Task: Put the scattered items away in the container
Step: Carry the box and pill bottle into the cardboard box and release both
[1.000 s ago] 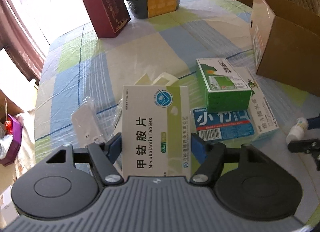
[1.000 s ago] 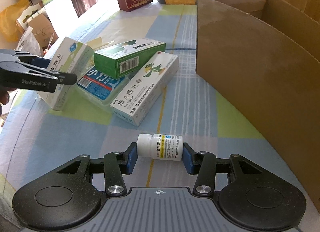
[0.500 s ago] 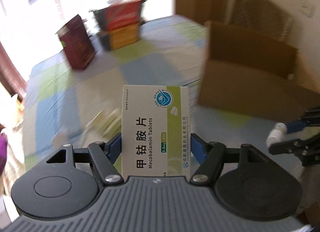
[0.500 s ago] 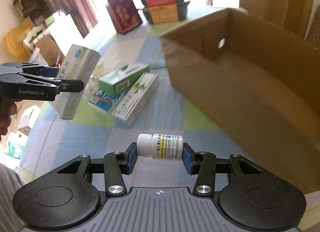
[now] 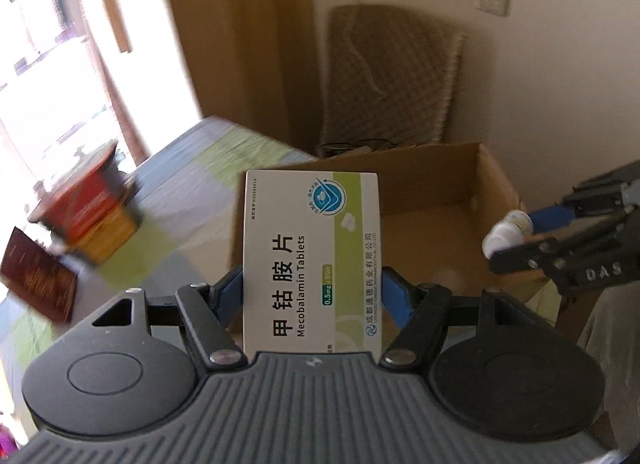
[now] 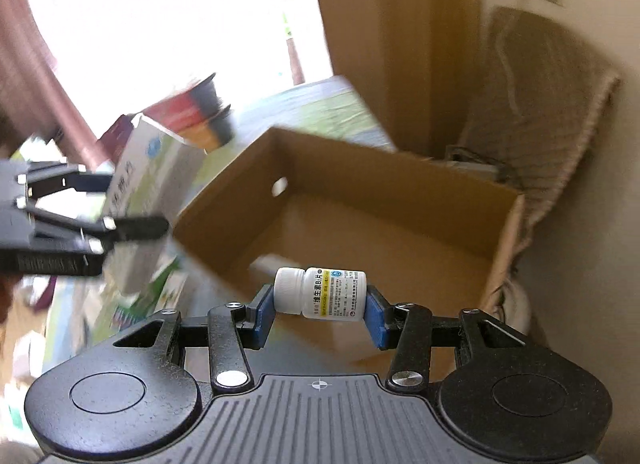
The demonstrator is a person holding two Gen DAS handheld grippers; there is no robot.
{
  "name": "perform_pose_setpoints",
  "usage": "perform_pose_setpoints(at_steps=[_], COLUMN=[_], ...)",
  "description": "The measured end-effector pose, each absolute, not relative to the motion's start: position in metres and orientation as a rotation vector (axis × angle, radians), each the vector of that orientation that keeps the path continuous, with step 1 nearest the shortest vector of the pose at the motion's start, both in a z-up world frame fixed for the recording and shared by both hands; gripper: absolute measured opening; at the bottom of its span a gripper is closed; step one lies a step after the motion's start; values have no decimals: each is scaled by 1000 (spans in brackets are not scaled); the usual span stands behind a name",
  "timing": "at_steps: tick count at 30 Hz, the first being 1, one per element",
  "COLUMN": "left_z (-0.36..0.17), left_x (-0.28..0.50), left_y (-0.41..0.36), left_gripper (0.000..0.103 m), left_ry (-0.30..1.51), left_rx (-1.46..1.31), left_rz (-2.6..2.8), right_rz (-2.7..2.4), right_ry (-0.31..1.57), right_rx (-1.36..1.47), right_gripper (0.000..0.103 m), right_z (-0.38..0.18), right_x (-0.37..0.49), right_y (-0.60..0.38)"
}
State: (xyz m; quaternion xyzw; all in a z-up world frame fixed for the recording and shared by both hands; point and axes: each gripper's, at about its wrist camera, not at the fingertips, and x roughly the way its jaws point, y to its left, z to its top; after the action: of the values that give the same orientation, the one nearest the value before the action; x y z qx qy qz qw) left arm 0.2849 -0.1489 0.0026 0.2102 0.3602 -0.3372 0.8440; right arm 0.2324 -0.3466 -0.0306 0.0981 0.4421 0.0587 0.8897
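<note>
- A white and green tablet box (image 5: 312, 260), printed "Mecobalamin Tablets", is clamped upright between the two blue pads of the left gripper (image 5: 312, 296).
- The tablet box is held in the air, in front of the near wall of an open cardboard box (image 5: 444, 183).
- In the right wrist view, the same tablet box (image 6: 148, 183) is seen at the left, tilted, just outside the left corner of the cardboard box (image 6: 400, 232).
- A small white pill bottle (image 6: 320, 293) with a white cap is pinched lying sideways, end to end, between the blue pads of the right gripper (image 6: 320, 310).
- The bottle is held above the open top of the cardboard box, near its front edge.
- In the left wrist view, the right gripper (image 5: 516, 234) is seen at the far right with the bottle (image 5: 505, 234) in its fingers, over the right side of the cardboard box.
- A pale, blurred shape is seen on the floor of the cardboard box; what it is cannot be told.
- The cardboard box stands on a table covered with a blue, green and white checked cloth (image 5: 188, 219).
- Blurred red and orange packages (image 5: 86, 219) are seen on the cloth at the left.
- A padded chair (image 5: 392, 75) stands behind the cardboard box, against a pale wall.
</note>
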Motion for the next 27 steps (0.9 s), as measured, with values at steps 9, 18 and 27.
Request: perform_pose_setpoints(at_steps=[9,18,27], left_z=[-29,-89,-139], left_x=[339,381,402], left_y=[-223,-254,-267], left_gripper=[68,68,68], left_ry=[775,889,980], left_rx=[605,705,763], left_rz=[-747,-710,-683], right_rz=[102,113,87], right_ry=[955,1092,1200], right_rx=[185,76,24], right_gripper=[49,49,49], right_z=[-47,-100,-150], right_x=[287,330,349], right_y=[-380,-390,-393])
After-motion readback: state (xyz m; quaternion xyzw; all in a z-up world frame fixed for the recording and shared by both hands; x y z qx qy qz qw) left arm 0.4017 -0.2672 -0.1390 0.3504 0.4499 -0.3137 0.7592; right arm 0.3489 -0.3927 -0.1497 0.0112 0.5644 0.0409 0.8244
